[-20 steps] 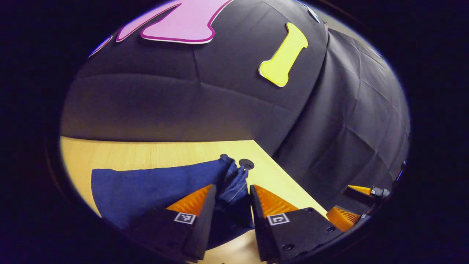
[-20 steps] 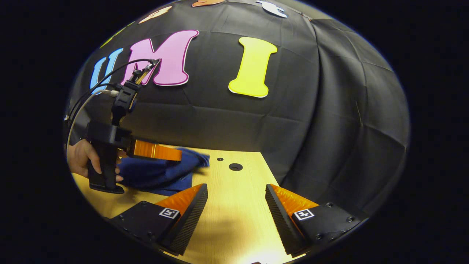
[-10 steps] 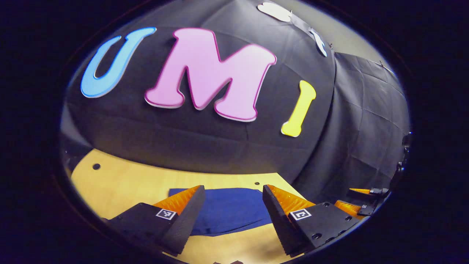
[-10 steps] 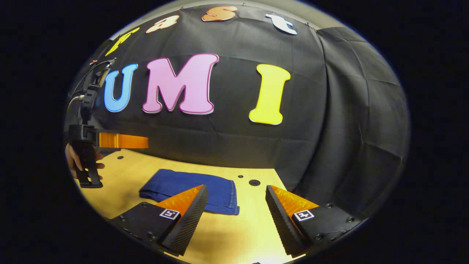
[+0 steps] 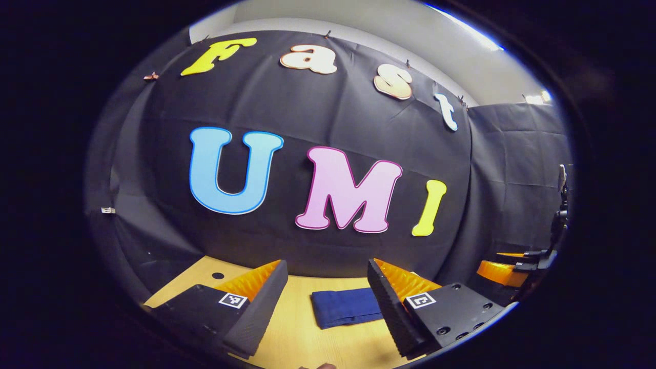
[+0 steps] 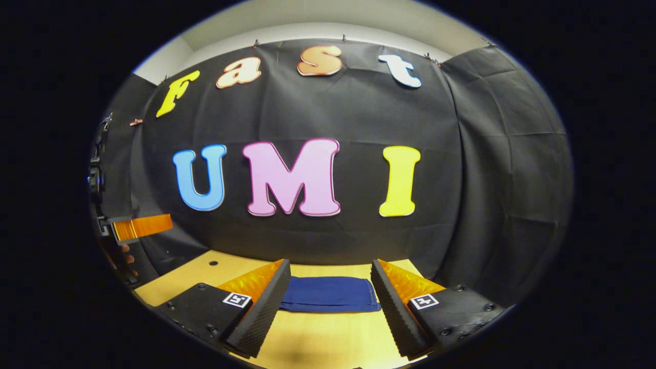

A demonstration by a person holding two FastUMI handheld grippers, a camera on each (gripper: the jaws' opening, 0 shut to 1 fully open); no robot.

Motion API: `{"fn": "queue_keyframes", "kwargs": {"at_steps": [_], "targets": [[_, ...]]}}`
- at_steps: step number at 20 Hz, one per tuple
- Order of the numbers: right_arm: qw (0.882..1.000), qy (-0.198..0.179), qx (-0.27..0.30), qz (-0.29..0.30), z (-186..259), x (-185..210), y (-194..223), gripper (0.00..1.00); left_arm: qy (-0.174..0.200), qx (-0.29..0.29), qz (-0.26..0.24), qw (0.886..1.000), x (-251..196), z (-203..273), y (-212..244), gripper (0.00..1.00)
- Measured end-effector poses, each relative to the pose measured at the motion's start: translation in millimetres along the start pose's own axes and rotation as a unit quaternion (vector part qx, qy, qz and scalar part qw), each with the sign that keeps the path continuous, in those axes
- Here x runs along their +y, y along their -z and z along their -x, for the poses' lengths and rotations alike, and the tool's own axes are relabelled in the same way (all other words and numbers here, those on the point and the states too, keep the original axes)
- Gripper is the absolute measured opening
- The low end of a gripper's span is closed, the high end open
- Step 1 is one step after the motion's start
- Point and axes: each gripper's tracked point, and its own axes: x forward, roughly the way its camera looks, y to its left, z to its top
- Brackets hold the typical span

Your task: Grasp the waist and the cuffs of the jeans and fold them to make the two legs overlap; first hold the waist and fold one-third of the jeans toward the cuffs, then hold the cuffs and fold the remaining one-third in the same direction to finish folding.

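The folded jeans (image 6: 330, 293) lay flat on the counter (image 6: 328, 338), well clear of both grippers. The left gripper (image 5: 324, 287) and right gripper (image 6: 330, 287) stood apart, empty. A careless nudge could undo the stacked folds.

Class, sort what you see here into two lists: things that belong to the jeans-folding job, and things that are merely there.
Belongs to the job:
- jeans, lying folded on the table
- left tongs, open, holding nothing
- right tongs, open, holding nothing

Merely there:
- table, wooden, with small round holes
- black cloth wall
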Motion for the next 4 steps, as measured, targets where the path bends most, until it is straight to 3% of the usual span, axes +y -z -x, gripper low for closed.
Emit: {"fn": "queue_keyframes", "kwargs": {"at_steps": [4], "targets": [[1.000, -0.005, -0.015, 0.015, 39, 27, -9, 0.96, -0.017, -0.003, -0.005, 1.000, 23, 49, -8, 0.96]]}}
